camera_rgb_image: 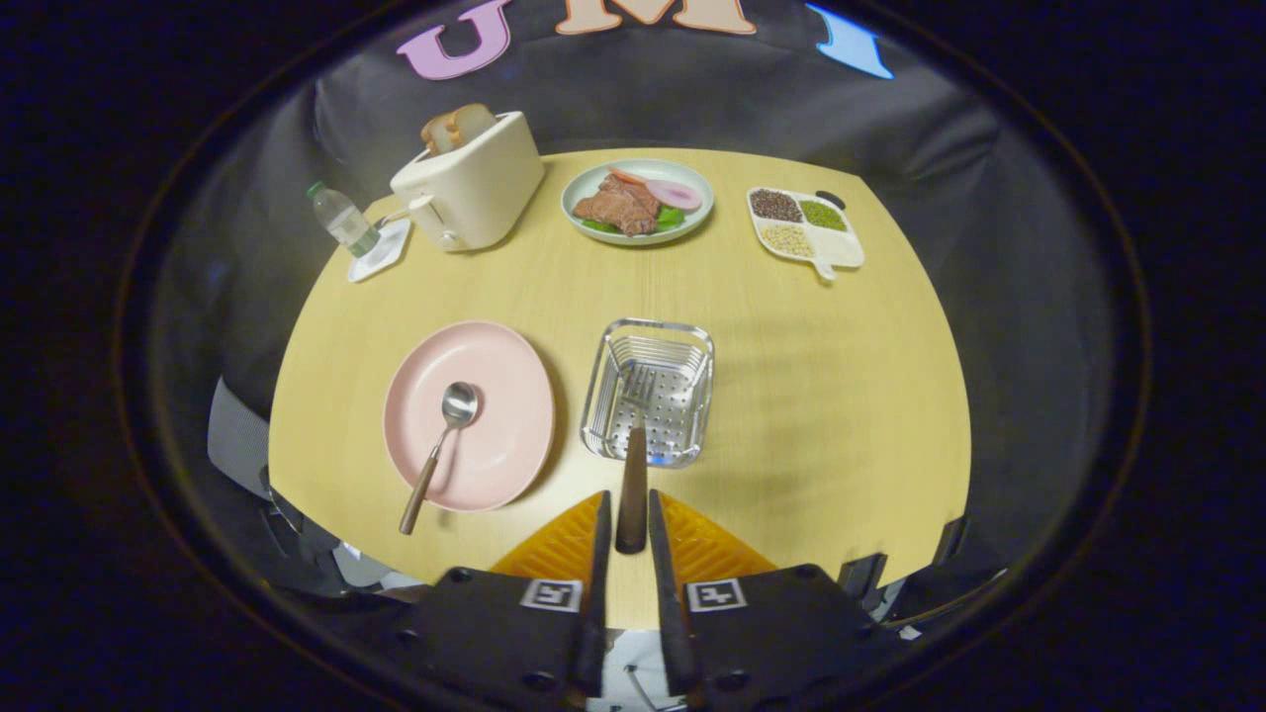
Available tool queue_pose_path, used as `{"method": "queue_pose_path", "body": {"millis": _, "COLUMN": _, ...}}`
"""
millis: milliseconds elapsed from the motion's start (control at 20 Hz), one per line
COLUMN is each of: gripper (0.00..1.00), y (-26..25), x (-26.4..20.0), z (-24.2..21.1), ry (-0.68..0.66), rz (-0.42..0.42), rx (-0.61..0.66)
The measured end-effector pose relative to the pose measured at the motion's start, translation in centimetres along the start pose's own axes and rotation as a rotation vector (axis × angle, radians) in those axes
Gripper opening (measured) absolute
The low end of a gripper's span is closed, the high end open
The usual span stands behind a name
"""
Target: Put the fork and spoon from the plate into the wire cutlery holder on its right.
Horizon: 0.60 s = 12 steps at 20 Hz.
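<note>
A round pale wooden table [811, 396] is set against a black cloth wall. At its far side a cream toaster [473, 183] with bread, a water bottle [341, 220], a plate of meat and vegetables [637, 201] and a divided dish of beans [805, 229] are ranged. Nearer, a pink plate [495, 435] lies left of the wire cutlery holder [653, 391].

The gripper [631, 529] is closed on the dark wooden handle of the fork [633, 465], both fingers pressed against it. The fork's long axis runs straight ahead from the fingers, its tines held over or inside the holder; whether they touch its perforated floor cannot be told, since metal blends with metal there. Release into the holder appears to be the step in hand.

The spoon [440, 450] is left on the plate, bowl farther away, brown handle projecting over the near rim, to the left of the fingers.
</note>
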State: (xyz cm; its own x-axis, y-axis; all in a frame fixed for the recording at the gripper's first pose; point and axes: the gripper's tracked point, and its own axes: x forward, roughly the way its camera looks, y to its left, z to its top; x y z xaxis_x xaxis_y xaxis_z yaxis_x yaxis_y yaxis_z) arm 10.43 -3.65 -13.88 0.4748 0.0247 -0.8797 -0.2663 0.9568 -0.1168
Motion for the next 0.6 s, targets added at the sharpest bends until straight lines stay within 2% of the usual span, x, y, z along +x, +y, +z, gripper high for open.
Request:
{"method": "queue_pose_path", "body": {"millis": 200, "gripper": 0.80, "y": 0.4, "x": -0.4, "z": 0.4, "ry": -0.071, "rz": -0.007, "rx": 0.000}}
{"method": "queue_pose_path", "body": {"millis": 300, "gripper": 1.00, "y": 0.7, "x": -0.8, "z": 1.7, "ry": -0.161, "rz": -0.011, "rx": 0.030}}
{"method": "queue_pose_path", "body": {"millis": 600, "gripper": 1.00, "y": 0.9, "x": -2.4, "z": 4.7, "ry": -0.444, "rz": -0.091, "rx": 0.100}}
